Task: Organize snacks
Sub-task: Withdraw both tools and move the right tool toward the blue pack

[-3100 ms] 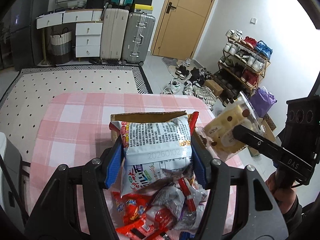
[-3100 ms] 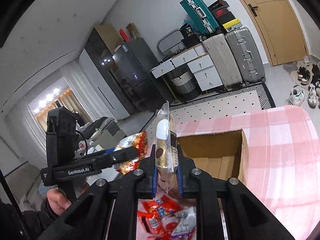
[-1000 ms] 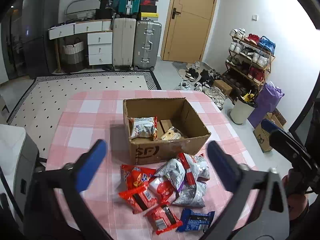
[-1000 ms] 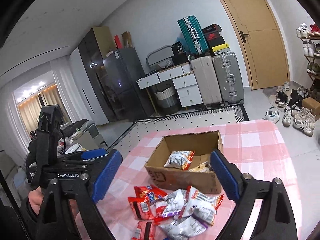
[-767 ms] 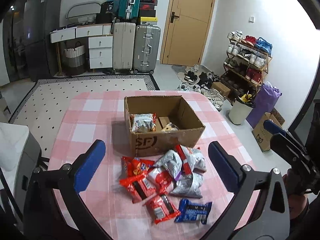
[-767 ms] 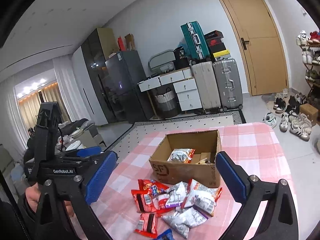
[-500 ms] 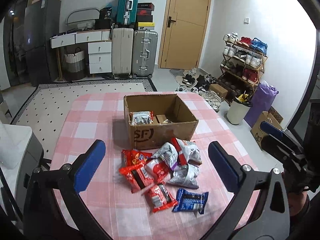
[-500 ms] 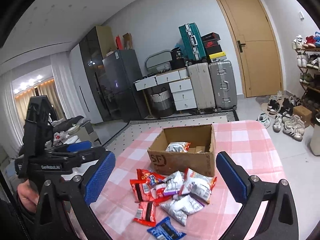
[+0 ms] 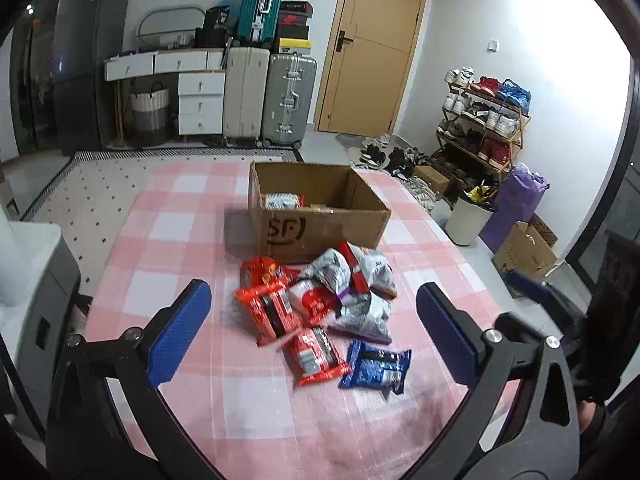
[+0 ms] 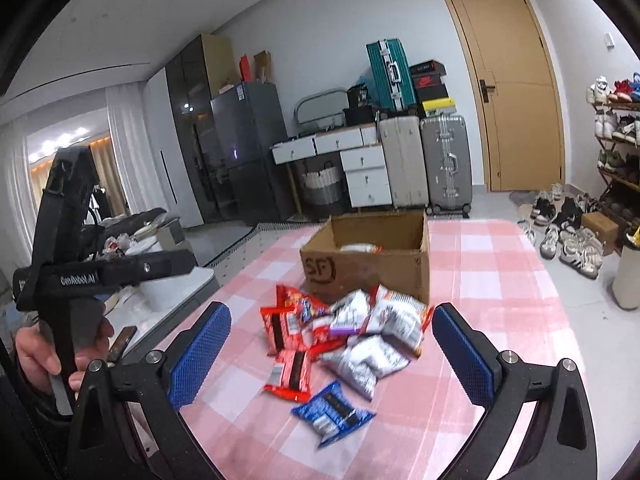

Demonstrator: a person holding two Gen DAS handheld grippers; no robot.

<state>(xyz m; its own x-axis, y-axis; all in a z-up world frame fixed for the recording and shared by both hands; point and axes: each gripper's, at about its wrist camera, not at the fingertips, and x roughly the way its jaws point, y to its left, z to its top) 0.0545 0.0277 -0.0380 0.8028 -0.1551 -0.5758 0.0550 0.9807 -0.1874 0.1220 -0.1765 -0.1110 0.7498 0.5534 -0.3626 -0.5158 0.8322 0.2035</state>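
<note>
Both claws (left (image 9: 314,328), right (image 10: 332,354)) gape empty above snack pile (image 9: 320,304)

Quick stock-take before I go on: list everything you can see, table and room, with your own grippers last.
cardboard box: one, brown, open, mid-table; at least one silver pack inside.
snack packs: heap of red and silver ones, exact count unclear, just in front of the box.
blue pack: one, nearest edge of the heap.
tablecloth: one, pink and white check.
suitcases: three, white, silver, teal, back wall.
drawer unit: one, white.
door: one, tan, shut.
shoe rack: one, right wall.
left gripper: open, empty.
right gripper: open, empty.
</note>
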